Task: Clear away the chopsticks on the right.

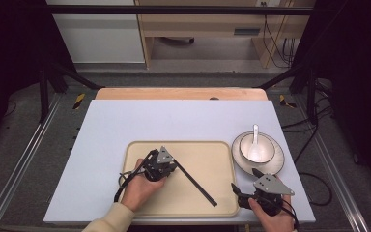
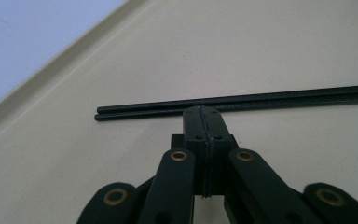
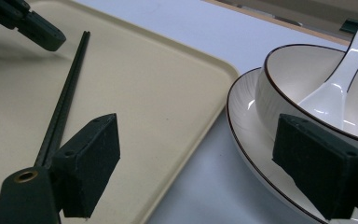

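A: Though told nothing of the job, would bet on the chopsticks (image 1: pixel 195 176) as the thing in play. Lying where?

B: Flat on the tray (image 1: pixel 212 157), side by side and touching. Slanting from beside the left gripper (image 1: pixel 173 164) down toward the tray's near right corner.

A: And that left gripper, doing what?

B: Clamped on nothing, jaws pressed face to face. Sitting right at the sticks, close to their far end. Touching them or just above, can't tell, even from the left gripper view.

A: The right gripper (image 1: pixel 245 181)?

B: Spread wide, holding nothing. Hanging by the tray's near right corner, just beside the plate (image 1: pixel 276 164) carrying the bowl (image 1: pixel 270 145) and the spoon (image 1: pixel 256 142).

A: Any guess at the handling?

B: Light, stiff, thin and smooth, most likely. Apt to roll apart or skate across the tray under a sideways nudge. Lying so low, also awkward to get a pad under.

A: So where to take hold?

B: Across both sticks together, near the middle of their length or a little toward the thicker end. Better with the jaws straddling the pair and closing squarely. Worth avoiding the very tip: likely to pivot and droop, or to split the pair.

A: Anything to mind nearby?

B: Plate, bowl and spoon, ceramic by the look of them, so probably breakable. Best kept well apart from any swing on that side.
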`<state>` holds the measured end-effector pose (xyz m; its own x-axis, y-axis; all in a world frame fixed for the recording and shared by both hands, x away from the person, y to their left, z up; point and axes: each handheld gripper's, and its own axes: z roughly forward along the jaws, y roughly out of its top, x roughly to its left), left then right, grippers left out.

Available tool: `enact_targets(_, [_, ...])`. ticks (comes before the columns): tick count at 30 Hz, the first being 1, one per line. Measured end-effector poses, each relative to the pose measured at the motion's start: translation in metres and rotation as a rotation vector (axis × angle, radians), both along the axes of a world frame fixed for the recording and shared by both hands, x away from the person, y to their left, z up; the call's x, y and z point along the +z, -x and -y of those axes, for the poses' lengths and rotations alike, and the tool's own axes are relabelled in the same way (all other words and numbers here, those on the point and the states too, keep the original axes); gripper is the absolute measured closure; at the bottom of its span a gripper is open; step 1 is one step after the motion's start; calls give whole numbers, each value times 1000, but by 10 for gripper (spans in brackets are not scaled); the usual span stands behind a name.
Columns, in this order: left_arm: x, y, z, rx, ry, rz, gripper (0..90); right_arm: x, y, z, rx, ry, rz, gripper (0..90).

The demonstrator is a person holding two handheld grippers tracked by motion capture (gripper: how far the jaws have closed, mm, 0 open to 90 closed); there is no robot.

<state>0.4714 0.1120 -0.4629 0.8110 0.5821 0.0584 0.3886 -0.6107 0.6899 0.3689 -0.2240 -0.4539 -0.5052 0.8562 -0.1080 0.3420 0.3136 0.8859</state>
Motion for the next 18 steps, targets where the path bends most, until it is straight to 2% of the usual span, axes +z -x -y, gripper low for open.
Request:
enact_targets(4, [-5,-4,7,-13,-12,-10,900,0,0,0,8,3,0,151])
enact_targets(8, [-8,-5,12,-11,-3,-10,900,0,0,1,1,-3,-2,152])
enact_targets(12, [-7,-9,21,-34,-28,0,900,0,-1,0,11,4,-7,166])
enact_targets(14, [-6,-11,25,-61,-64,24,900,0,-1,0,23,7,6,181])
enact_targets(16, [-6,-16,28,-71,-61,21,900,0,1,-1,26,31,34,164])
enact_targets(18, [-6,-21,29,-75,-50,17,900,0,1,-3,18,37,33,145])
